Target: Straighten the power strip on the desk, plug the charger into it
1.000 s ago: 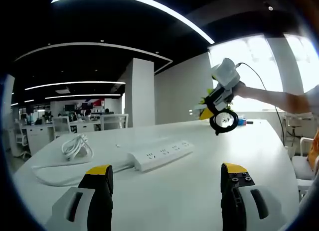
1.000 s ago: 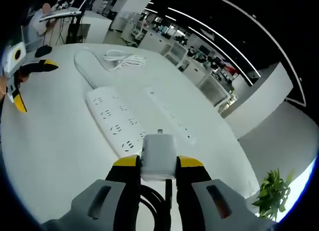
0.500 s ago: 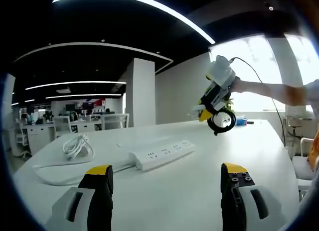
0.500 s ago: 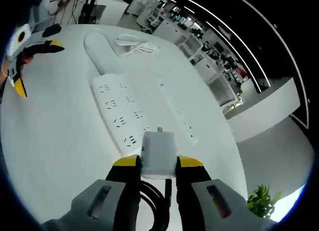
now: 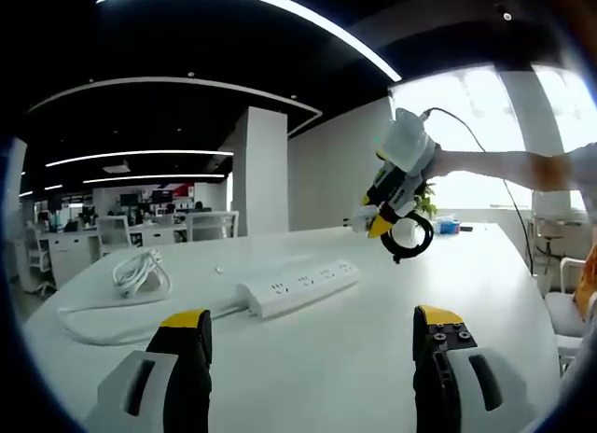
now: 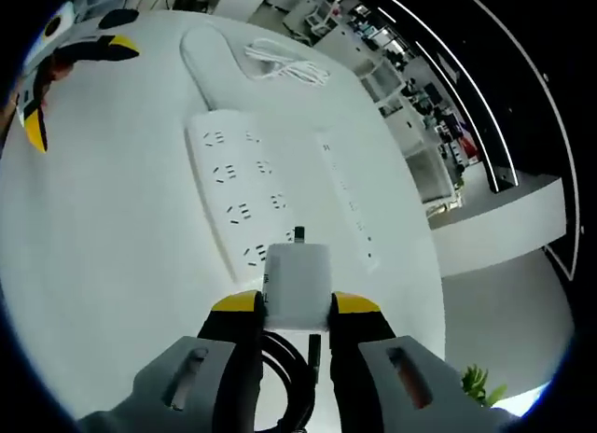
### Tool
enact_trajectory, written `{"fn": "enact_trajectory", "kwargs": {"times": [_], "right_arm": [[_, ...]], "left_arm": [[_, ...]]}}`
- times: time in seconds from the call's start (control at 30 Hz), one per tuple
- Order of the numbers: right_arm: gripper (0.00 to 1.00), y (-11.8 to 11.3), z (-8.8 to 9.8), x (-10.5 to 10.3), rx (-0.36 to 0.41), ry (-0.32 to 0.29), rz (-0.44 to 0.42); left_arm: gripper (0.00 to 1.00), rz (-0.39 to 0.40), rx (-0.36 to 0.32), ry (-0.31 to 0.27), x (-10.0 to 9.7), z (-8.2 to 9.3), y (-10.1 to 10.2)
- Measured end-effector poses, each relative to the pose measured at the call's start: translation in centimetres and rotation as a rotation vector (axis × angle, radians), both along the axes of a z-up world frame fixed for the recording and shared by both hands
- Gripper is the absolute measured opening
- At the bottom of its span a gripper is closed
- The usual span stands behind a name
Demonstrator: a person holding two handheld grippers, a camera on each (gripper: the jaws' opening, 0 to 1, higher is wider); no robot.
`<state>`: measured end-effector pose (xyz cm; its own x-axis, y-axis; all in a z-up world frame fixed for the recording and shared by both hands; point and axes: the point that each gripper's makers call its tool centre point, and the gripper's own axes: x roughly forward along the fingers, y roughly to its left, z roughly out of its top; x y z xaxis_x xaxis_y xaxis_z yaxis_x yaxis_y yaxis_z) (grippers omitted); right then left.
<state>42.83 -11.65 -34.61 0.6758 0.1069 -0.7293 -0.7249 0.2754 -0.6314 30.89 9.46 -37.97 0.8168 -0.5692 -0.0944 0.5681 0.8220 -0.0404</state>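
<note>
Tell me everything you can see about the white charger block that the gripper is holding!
The charger is a small white block with rounded corners, smooth like plastic. The right gripper pinches it between two yellow-tipped jaws. A little metal prong sticks out of its far end, pointing at the white power strip on the desk, hanging just above the strip's near end. A black cable loops down behind it. In the left gripper view it is up in the air.

no readable text anywhere — power strip (image 6: 244, 204) face plain white with socket slots alone, charger (image 6: 298, 288) body blank, distant red office signage (image 5: 180, 192) too blurred to read
</note>
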Motion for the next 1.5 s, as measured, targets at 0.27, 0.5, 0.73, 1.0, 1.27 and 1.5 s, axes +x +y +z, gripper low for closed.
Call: {"fn": "enact_trajectory", "kwargs": {"times": [0.27, 0.5, 0.73, 1.0, 1.27, 1.5], "right_arm": [[0.25, 1.5, -2.1, -2.5, 0.135, 0.141, 0.011], [0.25, 1.9, -4.9, -4.0, 0.251, 0.245, 0.034], [0.25, 2.8, -5.6, -4.9, 0.429, 0.291, 0.096], [0.25, 3.4, -6.7, -4.1, 0.585, 0.314, 0.135], [0.25, 3.8, -6.7, -3.6, 0.743, 0.279, 0.151], [0.25, 4.0, -7.3, -3.6, 0.799, 0.231, 0.151]], "left_arm": [[0.91, 0.007, -0.006, 0.002, -0.1, -0.1, 0.2], [0.91, 0.012, -0.002, 0.003, -0.3, -0.2, 0.3], [0.91, 0.015, -0.005, 0.003, -0.4, -0.1, 0.2], [0.91, 0.014, -0.006, 0.003, -0.4, -0.1, 0.0], [0.91, 0.021, -0.009, 0.01, -0.2, -0.3, 0.1], [0.91, 0.025, -0.032, 0.007, 0.1, -0.1, 0.2]]}}
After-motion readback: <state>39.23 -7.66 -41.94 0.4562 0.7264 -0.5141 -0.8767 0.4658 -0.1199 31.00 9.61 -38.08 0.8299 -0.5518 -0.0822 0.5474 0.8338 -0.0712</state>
